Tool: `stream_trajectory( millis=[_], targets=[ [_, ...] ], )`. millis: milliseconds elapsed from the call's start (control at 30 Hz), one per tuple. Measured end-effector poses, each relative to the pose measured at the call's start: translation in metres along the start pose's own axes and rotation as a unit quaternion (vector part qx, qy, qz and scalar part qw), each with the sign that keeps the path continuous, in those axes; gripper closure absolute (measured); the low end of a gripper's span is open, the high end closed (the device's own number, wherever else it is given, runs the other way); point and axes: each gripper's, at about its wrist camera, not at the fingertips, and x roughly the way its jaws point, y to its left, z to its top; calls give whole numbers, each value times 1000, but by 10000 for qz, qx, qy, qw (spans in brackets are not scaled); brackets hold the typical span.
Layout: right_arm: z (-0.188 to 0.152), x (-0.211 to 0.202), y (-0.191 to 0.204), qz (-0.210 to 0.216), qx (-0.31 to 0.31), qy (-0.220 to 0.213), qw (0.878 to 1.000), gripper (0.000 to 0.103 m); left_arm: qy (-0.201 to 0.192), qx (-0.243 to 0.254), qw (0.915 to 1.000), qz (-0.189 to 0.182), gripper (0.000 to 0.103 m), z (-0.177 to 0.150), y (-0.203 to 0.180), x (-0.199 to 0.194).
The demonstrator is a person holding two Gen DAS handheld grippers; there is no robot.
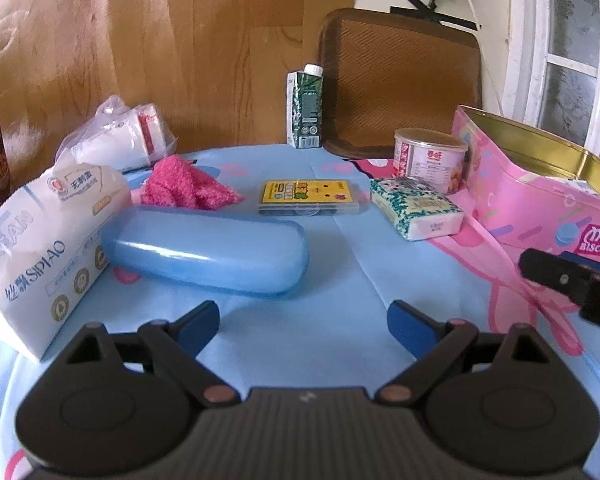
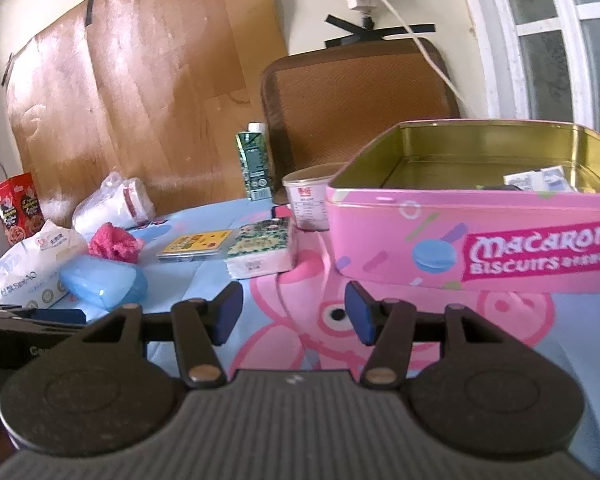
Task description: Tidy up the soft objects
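My left gripper (image 1: 303,326) is open and empty above the blue tablecloth, just short of a blue oblong case (image 1: 206,254). A large white tissue pack (image 1: 40,248) lies to its left, with a pink fluffy cloth (image 1: 188,186) and a bagged white tissue roll (image 1: 116,140) behind. A small green-patterned tissue pack (image 1: 418,206) lies to the right. My right gripper (image 2: 292,312) is open and empty in front of the open pink biscuit tin (image 2: 476,236). The pink cloth (image 2: 114,242) and small tissue pack (image 2: 260,250) also show in the right wrist view.
A yellow card box (image 1: 310,196), a round can (image 1: 430,158) and a green carton (image 1: 306,106) stand further back. A red snack box (image 2: 18,208) is at far left. A brown chair back (image 2: 360,112) stands behind the table. The tin holds small packets (image 2: 540,180).
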Motion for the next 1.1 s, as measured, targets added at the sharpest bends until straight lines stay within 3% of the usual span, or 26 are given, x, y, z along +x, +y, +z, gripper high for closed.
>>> stream_trajectory(
  millis=[367,1100],
  targets=[
    [-1,-3,-25,-196,682,185,9973,44,-140,475,9987,-103,9,-3,-13,-5],
    [-4,-4,-17,-65,432,136,9990,44,17,382,9990,-212,8,-2,-10,-1]
  ],
)
